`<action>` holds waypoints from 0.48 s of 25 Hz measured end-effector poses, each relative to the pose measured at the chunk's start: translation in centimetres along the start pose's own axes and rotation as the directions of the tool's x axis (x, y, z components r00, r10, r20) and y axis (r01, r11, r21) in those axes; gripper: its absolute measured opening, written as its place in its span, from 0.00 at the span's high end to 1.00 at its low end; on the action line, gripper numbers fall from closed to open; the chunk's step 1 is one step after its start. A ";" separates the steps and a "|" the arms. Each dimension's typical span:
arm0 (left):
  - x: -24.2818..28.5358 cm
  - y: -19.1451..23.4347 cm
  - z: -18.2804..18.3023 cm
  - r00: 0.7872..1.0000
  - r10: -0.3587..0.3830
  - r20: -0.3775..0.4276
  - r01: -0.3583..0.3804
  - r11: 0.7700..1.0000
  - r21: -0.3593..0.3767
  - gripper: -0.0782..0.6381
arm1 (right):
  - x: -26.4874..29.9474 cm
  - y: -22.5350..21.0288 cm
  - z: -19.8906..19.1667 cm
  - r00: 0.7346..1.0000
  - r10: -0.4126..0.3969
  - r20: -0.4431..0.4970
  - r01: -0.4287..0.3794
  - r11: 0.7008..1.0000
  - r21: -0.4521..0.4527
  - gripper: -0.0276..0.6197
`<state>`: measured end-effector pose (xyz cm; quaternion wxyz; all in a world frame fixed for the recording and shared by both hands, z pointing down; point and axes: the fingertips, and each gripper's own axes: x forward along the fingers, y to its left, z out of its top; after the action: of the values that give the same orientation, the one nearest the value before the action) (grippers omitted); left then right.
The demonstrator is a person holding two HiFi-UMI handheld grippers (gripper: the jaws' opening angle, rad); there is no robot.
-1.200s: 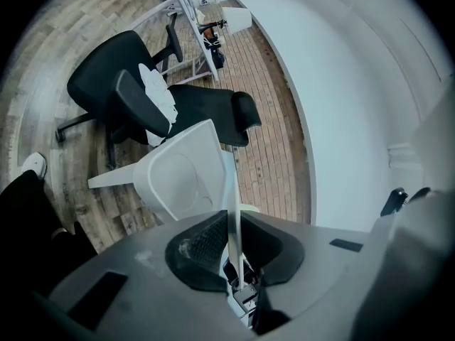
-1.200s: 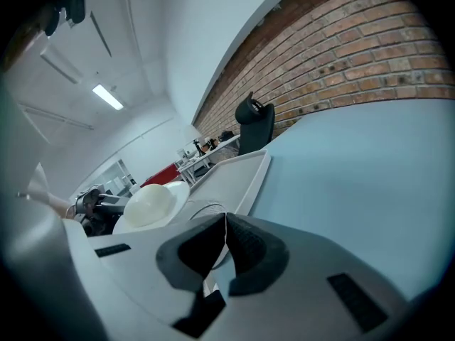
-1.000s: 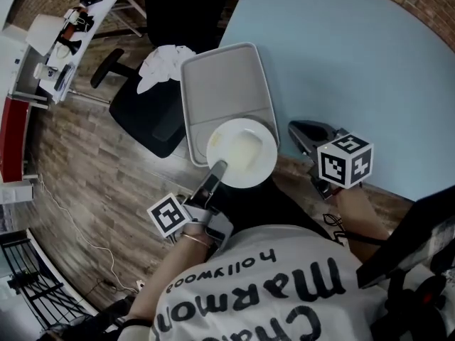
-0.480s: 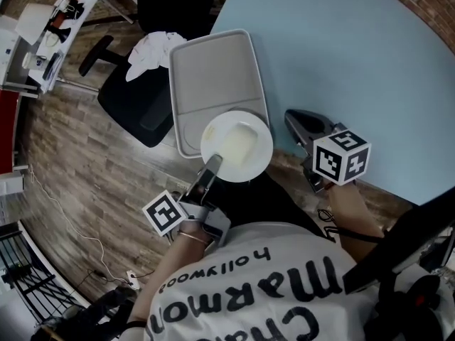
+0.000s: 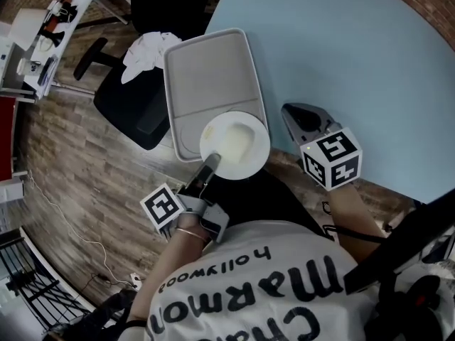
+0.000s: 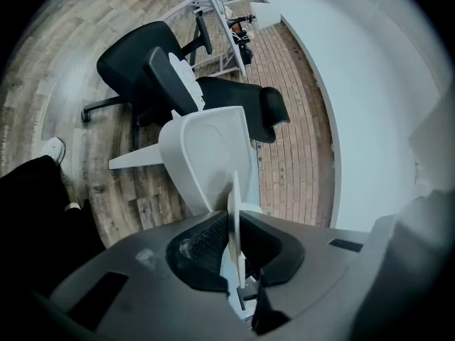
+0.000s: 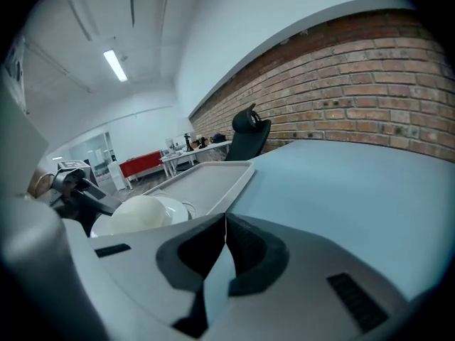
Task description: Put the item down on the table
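Over the near end of the tray (image 5: 210, 77), your left gripper (image 5: 211, 166) grips the white plate (image 5: 234, 145) by its near rim, while bare table (image 5: 355, 48) lies to the plate's right, nearer your empty, closed right gripper (image 5: 290, 112).

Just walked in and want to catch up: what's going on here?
A person holds a gripper in each hand. The left gripper is clamped on the rim of a white plate, holding it over the near end of a grey tray at the edge of the light blue table. The right gripper is closed and empty, by the table edge beside the plate.
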<state>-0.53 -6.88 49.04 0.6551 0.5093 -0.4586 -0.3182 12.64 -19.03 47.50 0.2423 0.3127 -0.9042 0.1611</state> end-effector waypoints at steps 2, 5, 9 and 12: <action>0.2 0.2 0.0 1.000 0.018 -0.006 -0.018 1.000 -0.019 0.85 | -0.1 -0.2 0.2 1.000 -0.003 0.003 0.003 1.000 0.018 0.94; 0.4 0.3 -0.1 0.999 0.044 -0.021 -0.045 0.998 -0.043 0.85 | -0.2 -0.5 0.2 1.000 -0.011 0.008 0.011 0.999 0.040 0.94; 0.4 0.3 -0.2 0.995 0.103 -0.015 -0.104 0.993 -0.061 0.85 | -0.4 -0.5 0.3 1.000 -0.019 0.005 0.019 0.999 0.037 0.94; -0.1 0.8 0.2 0.975 0.223 0.007 -0.224 0.974 0.042 0.86 | -0.4 -0.5 0.5 1.000 -0.022 0.006 0.022 0.999 0.037 0.94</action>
<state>-0.84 -6.61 49.82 0.6750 0.4679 -0.5205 -0.2332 13.07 -19.44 46.95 0.2353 0.3276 -0.8984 0.1739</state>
